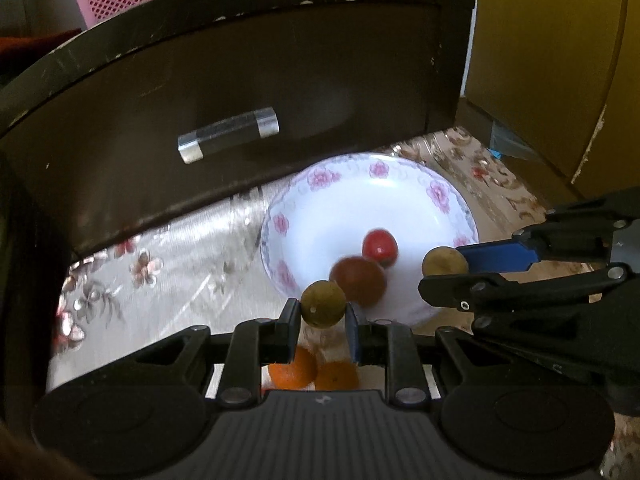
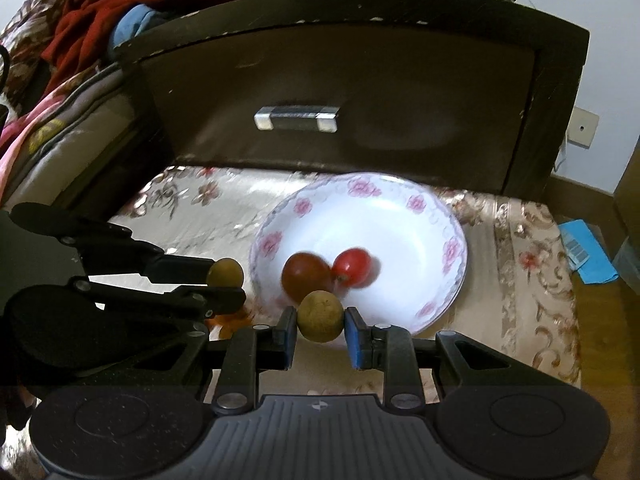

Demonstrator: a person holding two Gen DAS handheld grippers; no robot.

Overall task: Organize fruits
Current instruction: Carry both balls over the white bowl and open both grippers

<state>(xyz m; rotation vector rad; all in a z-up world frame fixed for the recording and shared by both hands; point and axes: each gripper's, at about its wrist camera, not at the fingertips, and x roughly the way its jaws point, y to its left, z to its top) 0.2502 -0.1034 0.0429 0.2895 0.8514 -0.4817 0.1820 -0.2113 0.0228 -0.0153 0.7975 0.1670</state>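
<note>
A white plate with pink flowers (image 1: 440,196) (image 2: 404,200) lies on the patterned tablecloth and holds two red fruits (image 1: 380,246) (image 2: 352,266), one darker (image 1: 360,280) (image 2: 306,276). My left gripper (image 1: 323,320) (image 2: 226,282) is shut on a small brown-green round fruit (image 1: 323,309) (image 2: 225,273), held in the air just left of the plate's near rim. My right gripper (image 2: 320,330) (image 1: 446,270) is shut on a similar brown round fruit (image 2: 320,315) (image 1: 445,262) over the plate's near edge. Two orange fruits (image 1: 314,370) lie on the cloth below the left gripper.
A dark wooden drawer front with a clear handle (image 1: 228,134) (image 2: 297,118) stands right behind the plate. Bedding and red cloth (image 2: 76,40) pile up at the left. A yellow cabinet (image 1: 560,60) is at the right, with a blue paper (image 2: 584,250) on the floor.
</note>
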